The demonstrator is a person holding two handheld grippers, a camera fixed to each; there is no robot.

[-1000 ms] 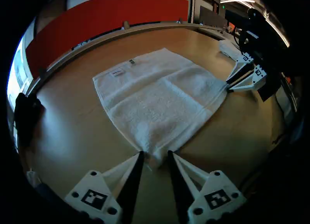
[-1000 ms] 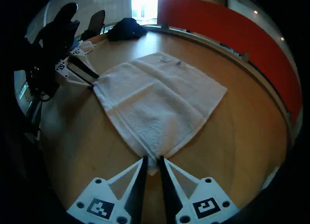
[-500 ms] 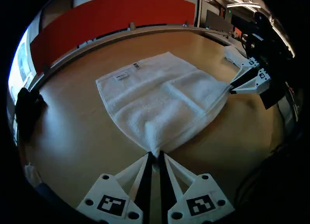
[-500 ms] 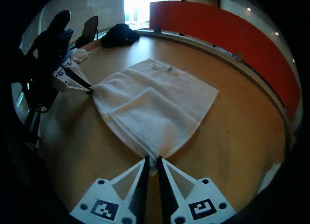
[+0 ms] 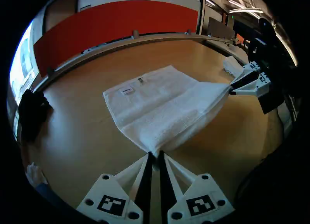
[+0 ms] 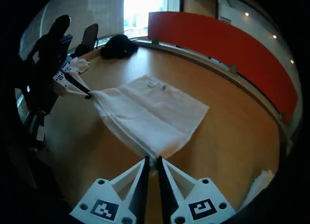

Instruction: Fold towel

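Jaws clamped on towel corners, raised

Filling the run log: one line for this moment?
towel: near edge raised | left gripper: shut on corner | right gripper: shut on corner

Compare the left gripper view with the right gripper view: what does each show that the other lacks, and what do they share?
Left gripper view: ceiling strip lights and the right gripper seen from afar. Right gripper view: a bright window, a chair and the left gripper seen from afar. Both: the white towel, a corner pinched in each gripper, the wooden table and the red panel.
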